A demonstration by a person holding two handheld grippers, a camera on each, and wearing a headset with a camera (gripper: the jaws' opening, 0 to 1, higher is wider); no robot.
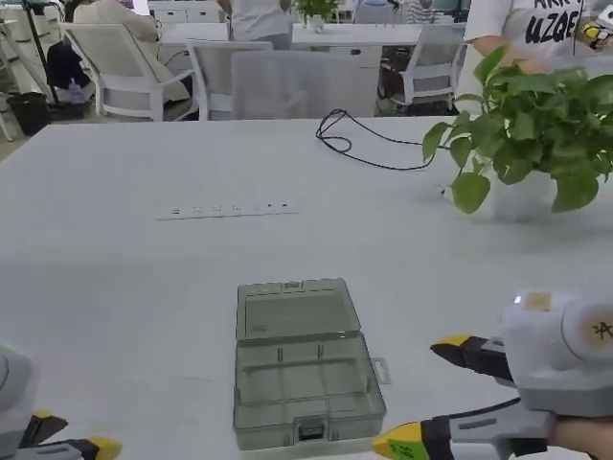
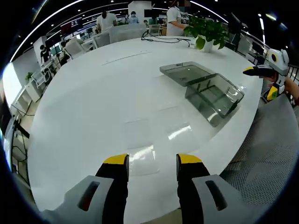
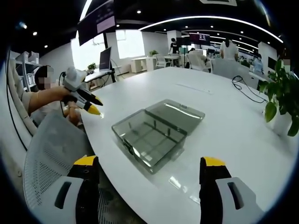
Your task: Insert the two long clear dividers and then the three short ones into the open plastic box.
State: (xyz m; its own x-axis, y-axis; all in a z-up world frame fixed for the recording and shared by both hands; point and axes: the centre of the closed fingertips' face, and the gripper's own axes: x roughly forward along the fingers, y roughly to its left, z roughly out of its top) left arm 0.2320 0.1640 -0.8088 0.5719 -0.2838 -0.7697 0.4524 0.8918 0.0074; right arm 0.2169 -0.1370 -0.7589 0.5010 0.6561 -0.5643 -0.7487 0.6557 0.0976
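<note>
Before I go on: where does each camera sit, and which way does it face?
Head view: on the person's head, looking down at the open plastic box; left gripper and right gripper show at the bottom corners.
Left gripper view: on the left gripper at the table edge, looking past its parted jaws toward the box; the right gripper shows beyond.
Right gripper view: on the right gripper, facing the box from the opposite side; the left gripper and the person's arm show beyond.
Shared: all three hold the box.

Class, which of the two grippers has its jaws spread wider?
The right gripper: its jaws stand far apart, while the left gripper has a narrow gap.
</note>
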